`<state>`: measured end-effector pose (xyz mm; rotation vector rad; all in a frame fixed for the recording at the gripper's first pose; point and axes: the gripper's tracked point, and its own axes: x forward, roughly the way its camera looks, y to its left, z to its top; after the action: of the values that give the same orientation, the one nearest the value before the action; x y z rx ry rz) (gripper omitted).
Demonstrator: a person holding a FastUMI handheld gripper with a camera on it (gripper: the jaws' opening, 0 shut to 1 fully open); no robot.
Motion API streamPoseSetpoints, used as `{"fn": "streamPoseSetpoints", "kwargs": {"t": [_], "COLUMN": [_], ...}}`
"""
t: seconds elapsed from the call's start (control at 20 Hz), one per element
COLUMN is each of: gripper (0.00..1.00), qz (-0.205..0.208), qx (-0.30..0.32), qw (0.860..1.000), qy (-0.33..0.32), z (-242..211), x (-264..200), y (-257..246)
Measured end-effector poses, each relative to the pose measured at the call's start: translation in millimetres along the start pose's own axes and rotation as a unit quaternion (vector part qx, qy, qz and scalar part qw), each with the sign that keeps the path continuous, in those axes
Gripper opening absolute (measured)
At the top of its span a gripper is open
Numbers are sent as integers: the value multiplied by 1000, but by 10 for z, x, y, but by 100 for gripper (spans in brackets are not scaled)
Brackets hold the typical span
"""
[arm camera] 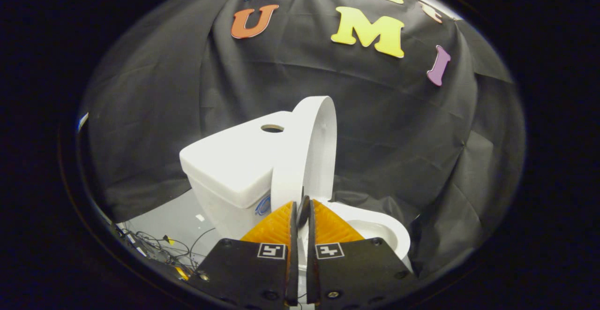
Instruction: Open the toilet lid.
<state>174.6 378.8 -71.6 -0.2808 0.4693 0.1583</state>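
— So where's the lid point(307, 150)?
— Upright against the tank point(234, 160), above the bowl point(379, 230). Fingers point(303, 211) nearly closed at its lower edge; real grip, can't tell.
— Handling?
— Probably stiff, light, slick plastic, hinged. Hold its rim.

Staged recording booth, not real bathroom. Wrinkled black cloth wall point(375, 127) hangs behind and around white toilet point(243, 169), from 9 through 12 to 3 o'clock. Grey floor point(164, 221) and loose tangled cables point(159, 249) at 8 o'clock.
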Motion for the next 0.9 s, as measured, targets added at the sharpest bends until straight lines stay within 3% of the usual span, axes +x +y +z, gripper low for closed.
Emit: {"fn": "streamPoseSetpoints", "kwargs": {"t": [0.25, 0.35, 0.45, 0.7, 0.75, 0.9], "gripper": [10, 13, 30, 81, 86, 86], "qz": [-22, -6, 25, 46, 55, 67], "qx": [-18, -26, -27, -17, -6, 28], "qw": [1000, 1000, 999, 999, 998, 997], "qy": [-3, 0, 6, -24, -24, -37], "z": [2, -12, -38, 67, 56, 100], "x": [-1, -17, -72, -354, -401, -535], "y": [-43, 6, 81, -56, -76, -305]}}
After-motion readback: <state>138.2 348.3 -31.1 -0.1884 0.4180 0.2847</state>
